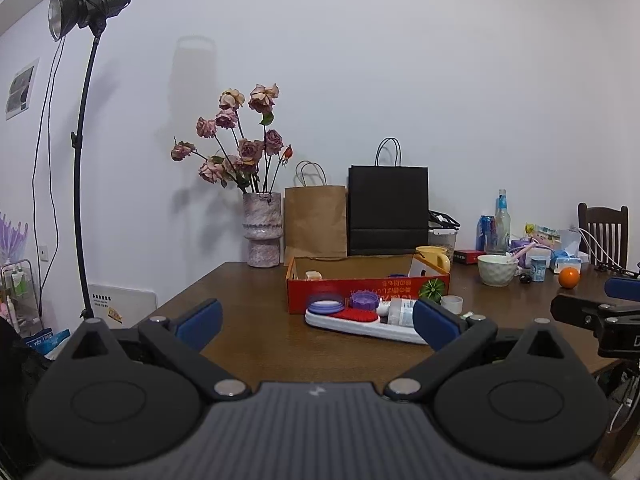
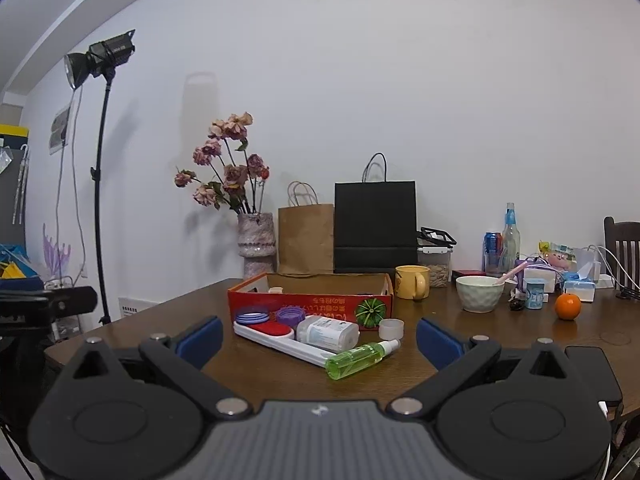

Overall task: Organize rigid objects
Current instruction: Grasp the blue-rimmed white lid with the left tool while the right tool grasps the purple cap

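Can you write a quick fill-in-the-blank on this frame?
1. The green spray bottle lies on its ____.
2. The orange sits on the ____.
3. Both the left tongs and the right tongs are ____.
4. The dried roses stand in a ____.

Missing words: side; table; open; vase

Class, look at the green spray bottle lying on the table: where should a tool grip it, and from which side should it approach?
Grip the green spray bottle across its round body, about midway, coming down from above. It lies on its side, so the body is its widest, most exposed part; the white cap end is narrow. The right tool, open and facing it, looks best placed.
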### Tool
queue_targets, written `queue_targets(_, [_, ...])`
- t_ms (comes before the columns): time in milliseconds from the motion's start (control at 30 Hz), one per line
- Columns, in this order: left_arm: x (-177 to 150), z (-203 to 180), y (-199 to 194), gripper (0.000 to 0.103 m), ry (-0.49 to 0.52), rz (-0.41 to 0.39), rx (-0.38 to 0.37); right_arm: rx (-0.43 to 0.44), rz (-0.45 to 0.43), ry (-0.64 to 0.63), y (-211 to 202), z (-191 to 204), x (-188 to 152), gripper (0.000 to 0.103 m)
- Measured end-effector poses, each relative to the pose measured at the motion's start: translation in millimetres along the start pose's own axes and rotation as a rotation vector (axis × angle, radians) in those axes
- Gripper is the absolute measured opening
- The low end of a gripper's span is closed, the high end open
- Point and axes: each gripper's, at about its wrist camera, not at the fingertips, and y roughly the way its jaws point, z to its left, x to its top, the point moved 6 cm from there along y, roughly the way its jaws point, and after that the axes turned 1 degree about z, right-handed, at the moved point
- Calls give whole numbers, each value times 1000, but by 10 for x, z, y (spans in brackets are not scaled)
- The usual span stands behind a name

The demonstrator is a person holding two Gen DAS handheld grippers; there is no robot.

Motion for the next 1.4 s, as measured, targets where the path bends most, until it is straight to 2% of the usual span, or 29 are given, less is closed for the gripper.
queue_targets(100, [8, -57, 233, 103, 1, 18, -19, -16, 13, 3, 227, -105, 22, 103])
queue_targets(233, [20, -115, 751, 103, 12, 69, -24, -21, 36, 32, 616, -293, 106, 103])
queue_targets(367, [18, -116, 1389, 103, 31, 110, -9, 49, 72, -7, 1096, -385, 251, 97])
queue_targets(467, [-43, -197, 1982, 103, 96, 193, -62, 105, 131, -44, 1539, -375, 312, 91])
queue_targets(533, [-79, -207, 2302, 101, 126, 206, -41, 148, 189, -67, 1843, -335, 325, 85])
queue_targets(600, [-114, -221, 2611, 101, 146, 220, -90, 172, 229, -100, 2139, -270, 329, 83])
queue_targets(667, [-170, -232, 2903, 100, 149, 258, -117, 198, 265, -115, 2464, -191, 336, 82])
queue_targets(733, [-247, -194, 3225, 98, 146, 309, -100, 215, 296, -103, 2746, -127, 322, 81])
queue_targets(833, [-366, -105, 3548, 97, 95, 365, -130, 231, 353, -101, 3151, -35, 246, 79])
queue_targets(867, [-398, -90, 3619, 96, 83, 383, -143, 239, 372, -107, 3279, 8, 202, 79])
queue_targets(967, [-491, 15, 3809, 77, 60, 441, -125, 285, 411, -96, 3567, 128, 131, 78])
queue_targets(1000, [-492, 50, 3846, 67, 34, 436, -134, 305, 415, -95, 3624, 168, 117, 77])
queue_targets(1067, [-488, 88, 3889, 67, 15, 441, -149, 336, 433, -125, 3764, 257, 39, 76])
queue_targets(1167, [-439, 216, 3796, 67, -16, 422, -112, 339, 488, -148, 3958, 361, -120, 72])
queue_targets(1333, [-349, 476, 3670, 67, -12, 393, -53, 344, 499, -168, 4054, 490, -200, 68])
queue_targets(1400, [-312, 543, 3641, 67, -3, 376, -8, 331, 504, -176, 4088, 508, -201, 55])
